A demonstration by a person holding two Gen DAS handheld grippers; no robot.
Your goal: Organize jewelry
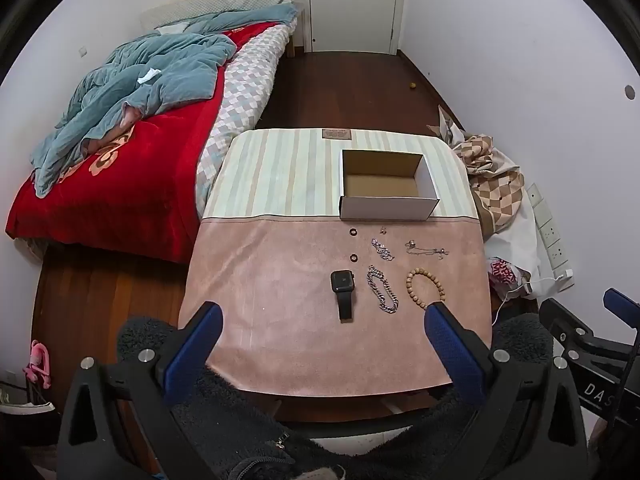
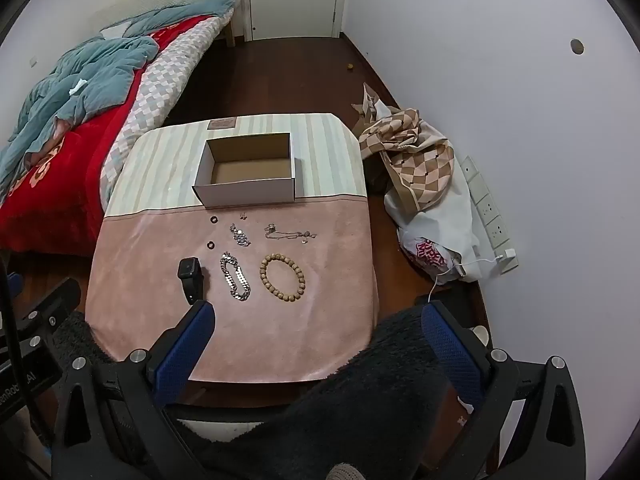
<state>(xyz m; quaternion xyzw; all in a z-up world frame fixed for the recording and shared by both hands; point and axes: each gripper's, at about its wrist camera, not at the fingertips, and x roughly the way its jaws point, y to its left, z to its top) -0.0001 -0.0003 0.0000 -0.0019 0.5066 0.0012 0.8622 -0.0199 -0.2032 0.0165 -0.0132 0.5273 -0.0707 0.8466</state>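
Observation:
An empty white cardboard box [image 1: 424, 202] [image 2: 244, 194] stands at the far side of a small table. In front of it on the pink cloth lie a black smartwatch [image 1: 342, 285] [image 2: 190, 272], a silver chain bracelet [image 1: 383, 289] [image 2: 236, 276], a wooden bead bracelet [image 1: 425, 284] [image 2: 282, 277], two dark rings [image 1: 353, 232] [image 1: 353, 257] [image 2: 213, 220], a crystal piece [image 1: 382, 249] [image 2: 240, 235] and a thin silver chain [image 1: 426, 249] [image 2: 290, 234]. My left gripper [image 1: 324, 316] and my right gripper [image 2: 316, 316] are both open and empty, held above the table's near edge.
The table [image 1: 256, 168] is covered by a striped and pink cloth. A bed with a red blanket [image 1: 120, 172] stands to the left. A checkered cloth on bags [image 2: 416, 160] and a power strip [image 2: 490, 216] lie to the right by the wall. A door [image 1: 352, 4] is at the back.

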